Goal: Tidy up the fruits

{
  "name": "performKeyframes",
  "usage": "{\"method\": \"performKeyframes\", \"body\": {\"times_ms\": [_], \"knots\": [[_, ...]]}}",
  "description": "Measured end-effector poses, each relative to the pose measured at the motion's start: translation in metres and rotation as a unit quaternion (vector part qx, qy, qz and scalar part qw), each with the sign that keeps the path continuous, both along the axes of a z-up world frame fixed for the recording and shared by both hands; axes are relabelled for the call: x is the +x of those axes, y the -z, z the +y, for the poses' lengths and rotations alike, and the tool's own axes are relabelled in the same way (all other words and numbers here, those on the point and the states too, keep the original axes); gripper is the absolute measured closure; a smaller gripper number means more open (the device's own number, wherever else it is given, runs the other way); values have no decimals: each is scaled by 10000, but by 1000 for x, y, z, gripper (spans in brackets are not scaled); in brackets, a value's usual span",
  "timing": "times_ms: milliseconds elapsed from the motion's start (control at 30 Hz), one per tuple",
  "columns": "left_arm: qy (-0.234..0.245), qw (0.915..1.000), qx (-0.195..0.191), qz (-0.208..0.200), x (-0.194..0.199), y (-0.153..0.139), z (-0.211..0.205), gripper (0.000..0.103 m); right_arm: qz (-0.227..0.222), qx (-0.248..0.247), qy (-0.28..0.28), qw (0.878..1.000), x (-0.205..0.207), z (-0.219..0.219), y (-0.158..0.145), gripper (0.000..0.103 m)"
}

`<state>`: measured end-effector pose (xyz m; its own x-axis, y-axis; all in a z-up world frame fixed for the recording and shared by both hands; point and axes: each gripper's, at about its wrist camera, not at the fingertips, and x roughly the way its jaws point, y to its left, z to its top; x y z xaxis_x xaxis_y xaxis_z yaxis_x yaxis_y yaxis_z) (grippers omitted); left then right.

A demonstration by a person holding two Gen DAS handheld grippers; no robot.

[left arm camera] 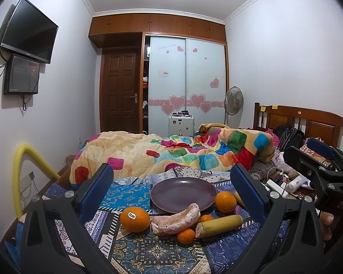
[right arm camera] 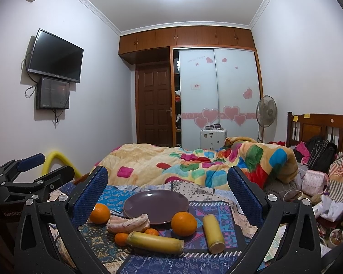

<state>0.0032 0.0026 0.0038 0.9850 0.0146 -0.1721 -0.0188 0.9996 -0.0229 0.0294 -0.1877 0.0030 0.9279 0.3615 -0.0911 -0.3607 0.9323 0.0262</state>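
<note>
An empty purple plate (left arm camera: 183,193) (right arm camera: 156,203) lies on a patterned cloth on the bed. In front of it lie two large oranges (left arm camera: 135,219) (left arm camera: 225,202), a peeled pomelo wedge (left arm camera: 176,219) (right arm camera: 128,223), two small mandarins (left arm camera: 186,235) (left arm camera: 206,218) and two yellow sugarcane pieces (left arm camera: 219,225) (right arm camera: 213,233). My left gripper (left arm camera: 171,191) is open and empty, held above and before the fruit. My right gripper (right arm camera: 167,191) is open and empty, also short of the fruit. Each gripper shows at the edge of the other's view.
A rumpled colourful quilt (left arm camera: 171,150) lies behind the plate. Bags, cables and clutter (right arm camera: 320,182) fill the right side by the wooden headboard (left arm camera: 308,123). A yellow foam-covered rail (left arm camera: 22,171) stands at the left. A wardrobe, suitcase and fan stand at the back.
</note>
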Motion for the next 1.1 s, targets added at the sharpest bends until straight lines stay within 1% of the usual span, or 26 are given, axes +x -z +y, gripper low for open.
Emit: {"method": "performKeyframes", "body": {"times_ms": [267,400,567,733,867,1000,1100], "knots": [[-11,9999,12,118,6,8,4,0,118,2,74,9999,5,-5,4,0],[-103,9994,38,330,19,18,8,0,264,-131,179,9994,16,-7,11,0],[-245,9969,74,739,41,35,20,0,582,-378,348,9970,32,-12,29,0],[-313,9911,59,1290,68,61,38,0,1034,-694,576,9905,58,-23,53,0],[-393,9863,76,1597,83,80,53,0,1394,-904,812,9828,77,-37,72,0],[-317,9794,-152,1990,104,99,71,0,1766,-1013,809,9757,95,-49,87,0],[-280,9728,-268,2286,118,111,81,5,1986,-1068,728,9715,106,-53,95,0]]}}
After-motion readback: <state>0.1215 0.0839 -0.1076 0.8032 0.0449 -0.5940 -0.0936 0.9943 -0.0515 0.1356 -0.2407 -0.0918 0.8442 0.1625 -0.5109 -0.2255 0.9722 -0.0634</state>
